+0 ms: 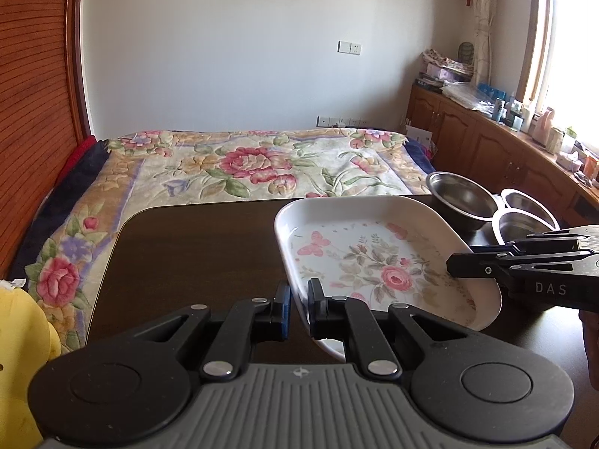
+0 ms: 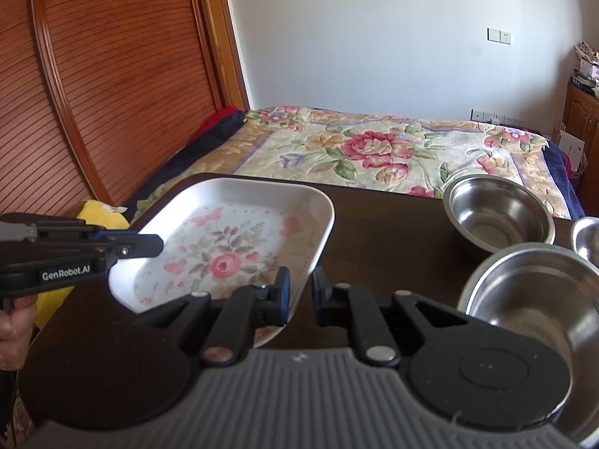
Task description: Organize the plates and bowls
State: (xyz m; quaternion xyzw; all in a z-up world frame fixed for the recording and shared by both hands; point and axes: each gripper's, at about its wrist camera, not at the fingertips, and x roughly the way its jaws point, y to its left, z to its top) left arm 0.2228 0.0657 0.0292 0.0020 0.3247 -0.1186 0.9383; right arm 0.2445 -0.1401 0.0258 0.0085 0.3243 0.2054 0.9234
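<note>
- The right gripper (image 2: 300,295) straddles the near right rim of a white floral tray (image 2: 239,239), one finger inside the rim and one outside, with a visible gap at the outer finger.
- The left gripper (image 2: 159,242) reaches in from the left over the tray's opposite edge, held by a hand (image 2: 15,333).
- The tray sits above a dark table (image 2: 382,232).
- Three steel bowls stand to the right: a far bowl (image 2: 498,217), a near bowl (image 2: 539,299) and a third (image 2: 587,239) cut by the frame.
- Beyond lies a flowered bedspread (image 2: 374,146).

A dark table (image 1: 194,247) stands at the foot of a bed under a flowered blanket (image 1: 254,164). A slatted wooden door (image 2: 112,86) lies to the left, cluttered cabinets (image 1: 483,138) run beneath the window (image 1: 572,60), and something yellow (image 1: 18,340) sits beside the table.
</note>
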